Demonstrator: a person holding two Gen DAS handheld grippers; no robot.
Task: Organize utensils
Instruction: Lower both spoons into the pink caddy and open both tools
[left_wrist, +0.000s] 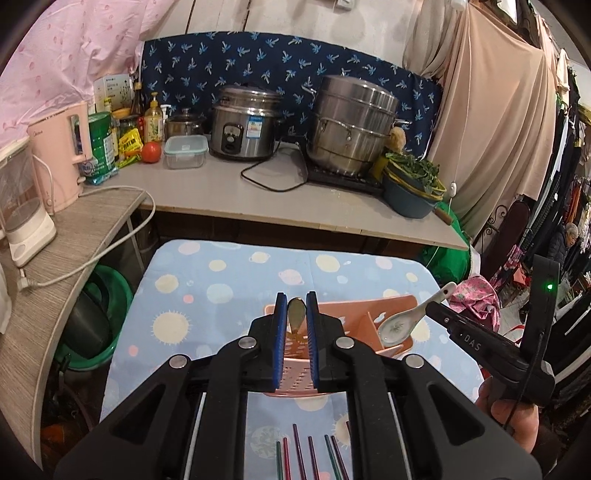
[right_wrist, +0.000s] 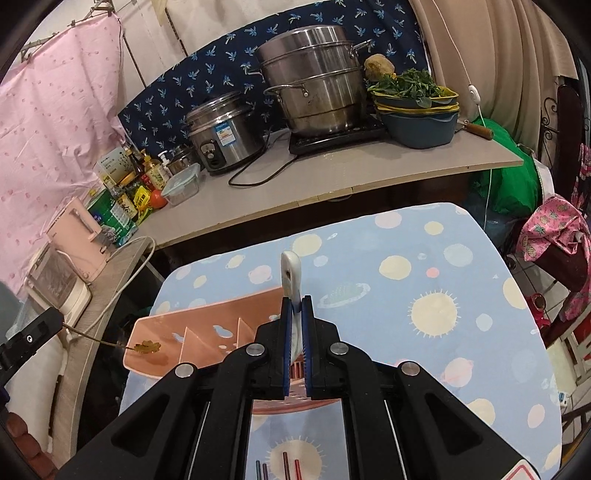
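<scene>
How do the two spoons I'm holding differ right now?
The left gripper holds a small brass-coloured metal spoon with a leaf-shaped end; the right gripper holds a bigger white ceramic spoon with a deep bowl and a thick handle. Both are clamped above the pink utensil tray.

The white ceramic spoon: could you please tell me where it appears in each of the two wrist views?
Left wrist view: the white ceramic spoon is right of centre, held by the right gripper above the pink utensil tray.
Right wrist view: it stands at the centre, clamped between the blue fingers, its handle end pointing up.
Shared landmark: the stacked steel steamer pot on the counter.
</scene>
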